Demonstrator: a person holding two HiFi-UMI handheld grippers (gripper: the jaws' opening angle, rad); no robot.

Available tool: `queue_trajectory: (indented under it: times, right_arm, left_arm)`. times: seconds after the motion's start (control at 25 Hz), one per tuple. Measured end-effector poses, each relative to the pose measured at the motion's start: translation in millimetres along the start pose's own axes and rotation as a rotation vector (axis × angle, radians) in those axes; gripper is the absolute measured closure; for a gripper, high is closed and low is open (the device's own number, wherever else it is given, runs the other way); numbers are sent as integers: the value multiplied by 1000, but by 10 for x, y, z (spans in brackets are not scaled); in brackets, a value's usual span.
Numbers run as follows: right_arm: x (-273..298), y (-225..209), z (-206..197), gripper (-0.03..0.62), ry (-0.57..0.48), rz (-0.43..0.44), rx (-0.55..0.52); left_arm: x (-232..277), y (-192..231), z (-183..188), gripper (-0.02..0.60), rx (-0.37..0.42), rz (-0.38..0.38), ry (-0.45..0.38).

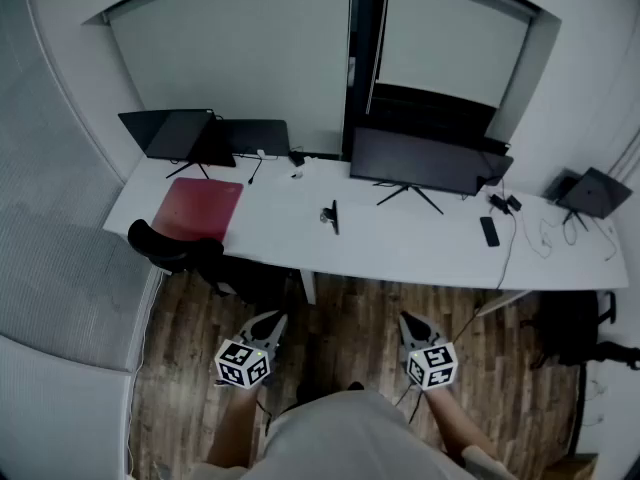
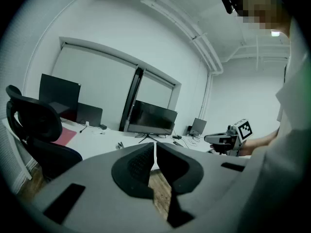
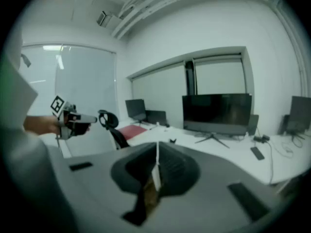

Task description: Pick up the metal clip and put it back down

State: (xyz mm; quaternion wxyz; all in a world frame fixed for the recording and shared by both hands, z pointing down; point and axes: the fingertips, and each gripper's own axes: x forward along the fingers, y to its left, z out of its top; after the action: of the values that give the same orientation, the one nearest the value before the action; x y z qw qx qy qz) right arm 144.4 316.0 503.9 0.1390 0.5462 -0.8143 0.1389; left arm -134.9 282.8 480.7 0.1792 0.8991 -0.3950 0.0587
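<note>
The metal clip (image 1: 330,216) is a small dark piece standing on the white desk (image 1: 280,233), near its middle in front of the big monitor. Both grippers hang over the wooden floor, well short of the desk. My left gripper (image 1: 268,322) is shut with nothing between its jaws, and the clip (image 2: 120,145) shows far ahead of it. My right gripper (image 1: 410,321) is also shut and empty, with the clip (image 3: 172,141) small on the desk beyond its tips. Each gripper view shows the other gripper off to one side.
A black office chair (image 1: 170,246) stands at the desk's left front corner beside a red mat (image 1: 200,208). Monitors (image 1: 425,161), a laptop (image 1: 180,133), a phone (image 1: 489,231) and cables sit on the desk. Wooden floor (image 1: 345,318) lies between me and the desk.
</note>
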Motion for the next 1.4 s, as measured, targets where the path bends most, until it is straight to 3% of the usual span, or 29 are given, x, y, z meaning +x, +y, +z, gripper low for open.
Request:
queue_trajectory:
  times: [0.6, 1.4]
  right_arm:
    - [-53, -102, 9, 559, -12, 10, 13]
    - [-190, -577, -245, 559, 23, 101, 0]
  left_arm:
    - [39, -106, -49, 537, 1, 15, 6]
    - [147, -571, -341, 537, -39, 132, -6]
